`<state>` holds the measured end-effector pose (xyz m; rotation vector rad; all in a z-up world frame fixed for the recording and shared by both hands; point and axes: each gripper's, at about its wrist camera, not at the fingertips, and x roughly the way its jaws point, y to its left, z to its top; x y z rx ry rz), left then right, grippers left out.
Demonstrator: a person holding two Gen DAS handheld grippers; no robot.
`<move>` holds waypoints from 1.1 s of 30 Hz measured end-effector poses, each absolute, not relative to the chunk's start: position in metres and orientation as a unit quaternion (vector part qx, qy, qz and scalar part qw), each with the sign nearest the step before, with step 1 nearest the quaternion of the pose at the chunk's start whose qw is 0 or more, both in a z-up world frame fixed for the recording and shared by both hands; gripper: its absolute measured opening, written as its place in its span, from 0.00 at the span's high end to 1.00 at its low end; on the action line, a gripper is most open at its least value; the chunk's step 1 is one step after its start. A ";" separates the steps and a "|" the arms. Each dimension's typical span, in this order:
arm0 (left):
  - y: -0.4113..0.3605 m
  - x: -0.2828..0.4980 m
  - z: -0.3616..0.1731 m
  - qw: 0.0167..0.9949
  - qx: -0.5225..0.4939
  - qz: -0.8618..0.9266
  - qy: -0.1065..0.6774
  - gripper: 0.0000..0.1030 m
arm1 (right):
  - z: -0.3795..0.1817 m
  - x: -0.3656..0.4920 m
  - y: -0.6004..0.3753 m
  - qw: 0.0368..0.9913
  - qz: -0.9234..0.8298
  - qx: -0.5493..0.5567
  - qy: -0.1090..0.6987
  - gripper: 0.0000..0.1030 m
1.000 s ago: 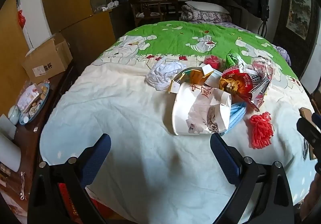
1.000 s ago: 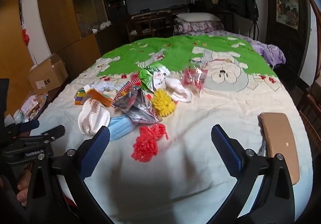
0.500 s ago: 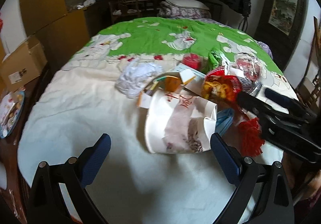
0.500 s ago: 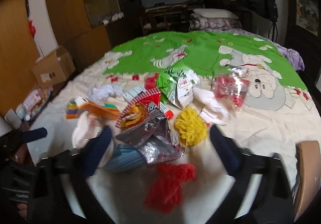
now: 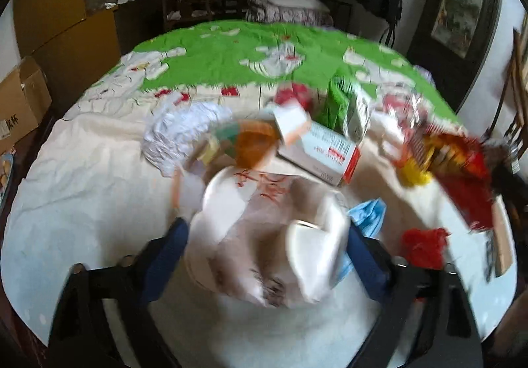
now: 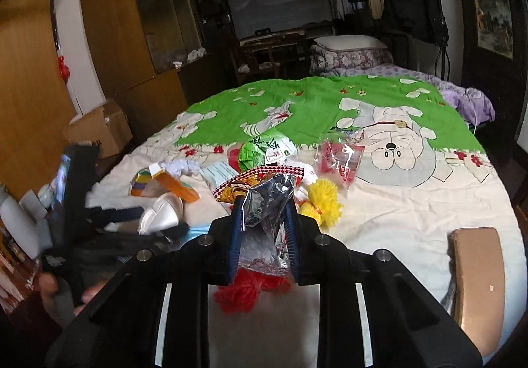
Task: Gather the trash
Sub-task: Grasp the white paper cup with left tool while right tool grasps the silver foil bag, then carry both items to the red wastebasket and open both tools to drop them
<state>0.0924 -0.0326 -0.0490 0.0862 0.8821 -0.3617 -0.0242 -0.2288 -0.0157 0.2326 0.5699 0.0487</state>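
1. Your right gripper point(image 6: 262, 229) is closing its jaws on the silver-lined snack wrapper point(image 6: 269, 203); the foil sits squeezed between both blue pads point(image 6: 236, 236), with its red-checked printed face point(image 6: 257, 180) poking up behind them.
2. Your left gripper point(image 5: 267, 252) is also closing, with the jaws on either side of the crumpled white paper cup and bag point(image 5: 274, 229). The view is blurred, so you cannot tell whether the pads press on it yet.
3. The trash lies in a loose heap on the cream part of the bed cover point(image 6: 412, 209), just short of the green cartoon band.
4. In that heap, the red tassel point(image 6: 247, 289) lies just under your right gripper, and the yellow tassel point(image 6: 325, 203) just to its right.
5. The green packet point(image 6: 264, 150) and the clear red-printed bag point(image 6: 340, 160) sit further back.
6. The white-and-red carton point(image 5: 320, 153), the orange box point(image 5: 255, 140) and the crumpled white tissue point(image 5: 178, 134) lie beyond the cup; the blue face mask point(image 5: 368, 214) is touching it on the right.
7. A brown padded board point(image 6: 477, 282) rests well apart at the bed's right edge.
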 end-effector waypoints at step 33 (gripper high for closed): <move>0.284 -0.071 -0.011 0.910 -0.093 0.056 0.400 0.60 | 0.051 -0.092 -0.073 0.943 0.193 0.049 0.267 0.76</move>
